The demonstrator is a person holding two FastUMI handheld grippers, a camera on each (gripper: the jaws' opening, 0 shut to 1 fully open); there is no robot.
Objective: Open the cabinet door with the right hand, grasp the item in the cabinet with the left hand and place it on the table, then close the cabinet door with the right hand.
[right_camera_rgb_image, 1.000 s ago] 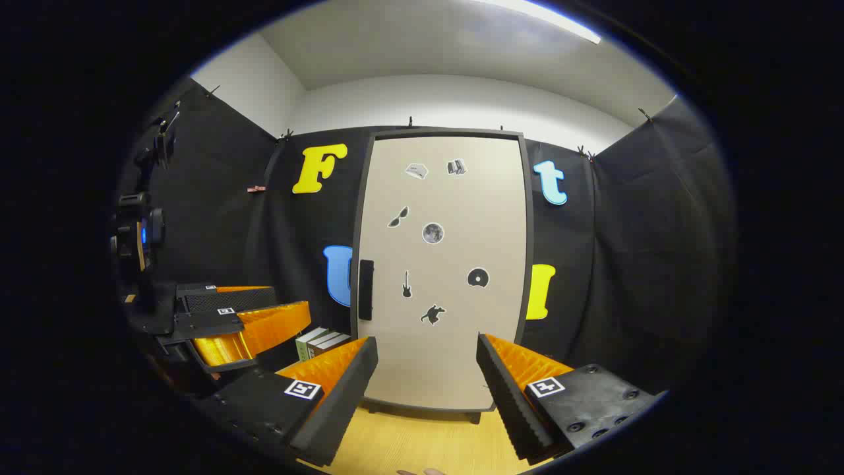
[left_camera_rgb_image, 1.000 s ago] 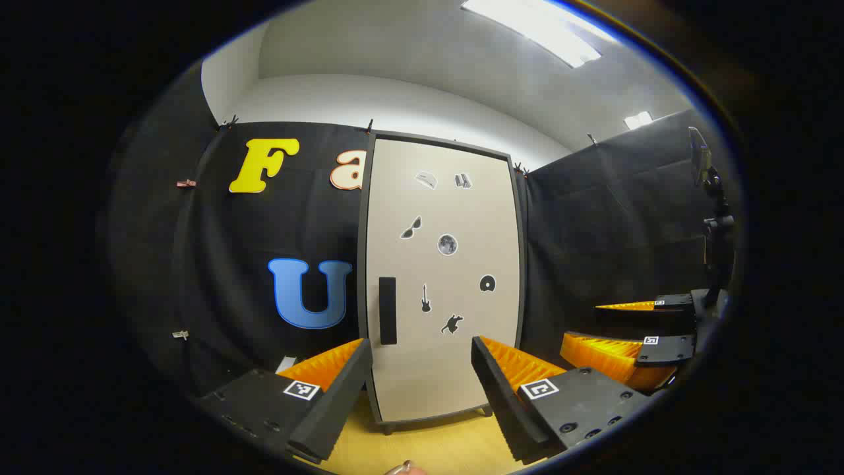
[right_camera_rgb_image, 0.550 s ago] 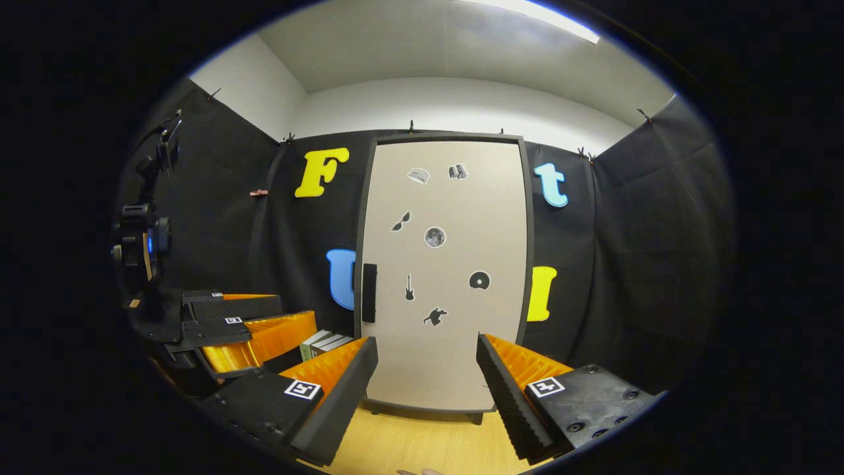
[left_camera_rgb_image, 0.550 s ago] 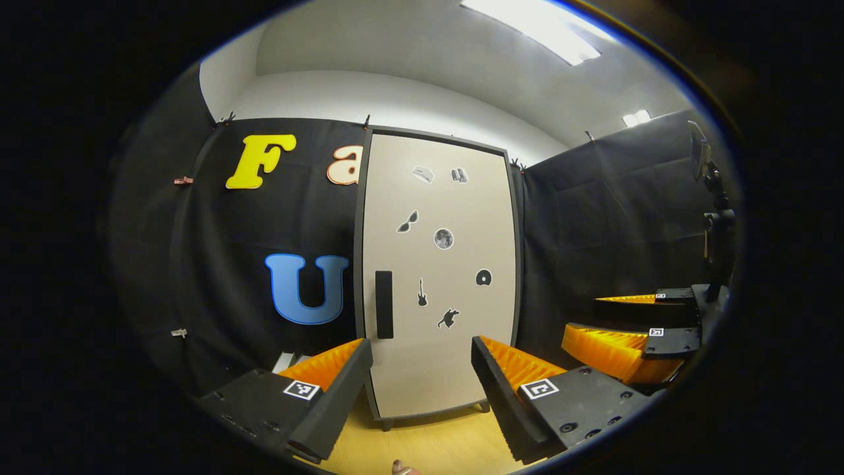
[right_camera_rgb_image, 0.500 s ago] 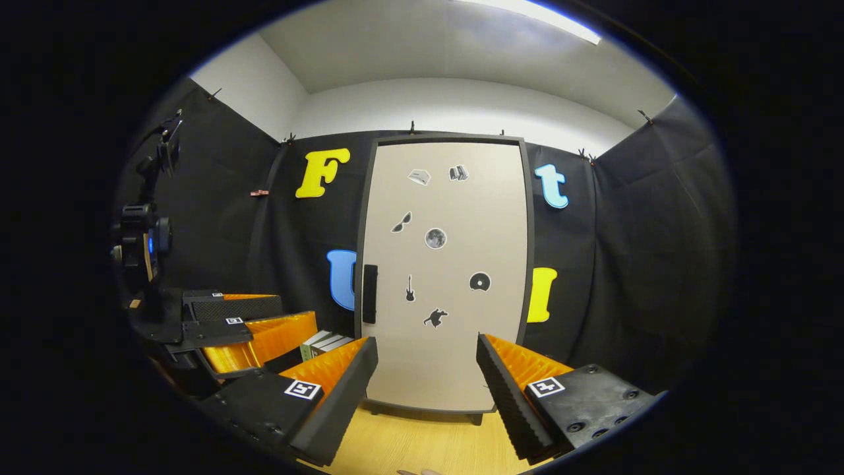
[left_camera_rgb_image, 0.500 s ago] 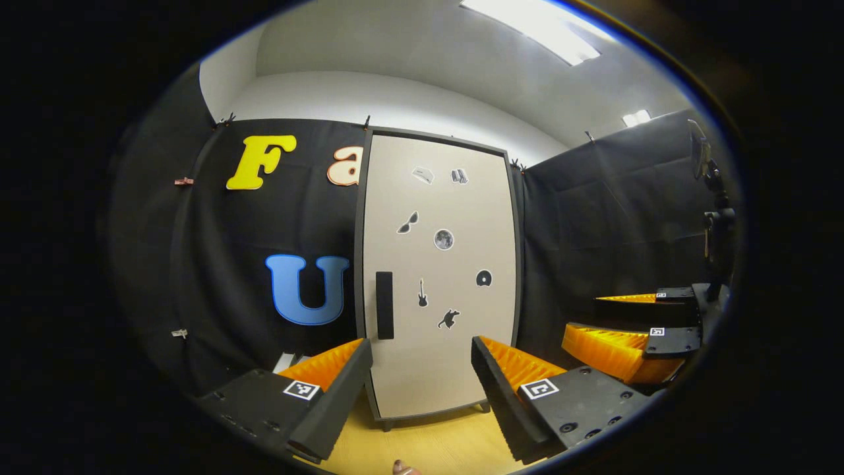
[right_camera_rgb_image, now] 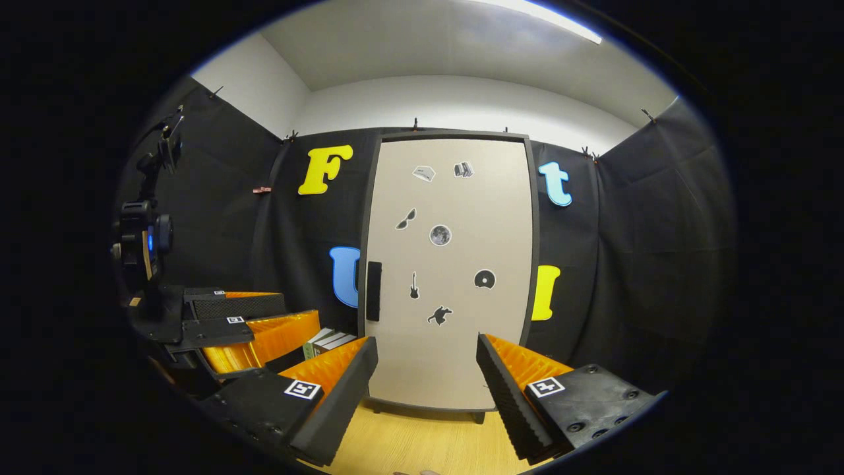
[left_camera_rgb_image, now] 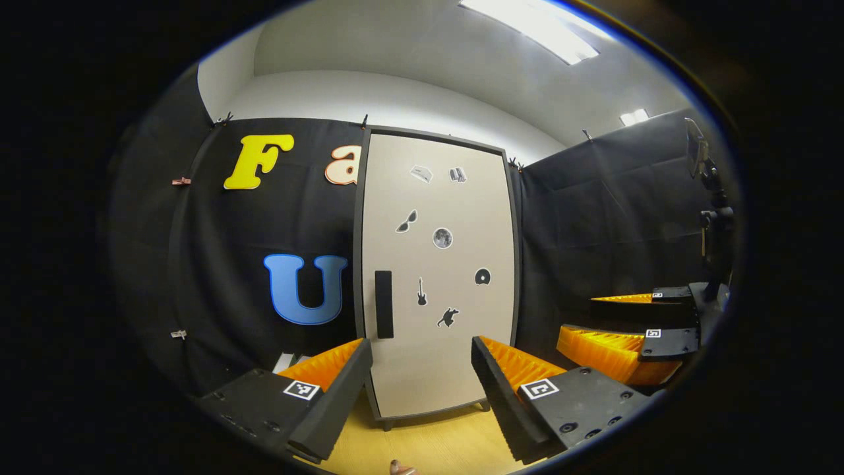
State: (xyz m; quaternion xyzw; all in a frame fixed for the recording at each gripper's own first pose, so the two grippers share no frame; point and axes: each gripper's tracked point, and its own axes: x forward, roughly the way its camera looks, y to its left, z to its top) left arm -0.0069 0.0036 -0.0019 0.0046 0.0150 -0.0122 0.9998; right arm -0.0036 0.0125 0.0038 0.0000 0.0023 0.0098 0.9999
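A tall beige cabinet (left_camera_rgb_image: 438,270) with a dark frame stands on the wooden table (left_camera_rgb_image: 428,445), its door shut and dotted with small stickers. A black vertical handle (left_camera_rgb_image: 384,304) sits near the door's left edge. My left gripper (left_camera_rgb_image: 422,356) is open, short of the door, with nothing between its fingers. In the right gripper view the same cabinet (right_camera_rgb_image: 452,270) and handle (right_camera_rgb_image: 374,291) face me, and my right gripper (right_camera_rgb_image: 427,356) is open and empty, also short of the door. The cabinet's contents are hidden.
Several books (right_camera_rgb_image: 326,341) lie on the table left of the cabinet. The right gripper (left_camera_rgb_image: 626,330) appears at the far right of the left gripper view, the left gripper (right_camera_rgb_image: 244,326) at the left of the right gripper view. A camera stand (right_camera_rgb_image: 142,237) rises at left.
Both views have shifted slightly; the cabinet sits a touch to the right in the right gripper view. Both grippers stay open and the door stays shut.
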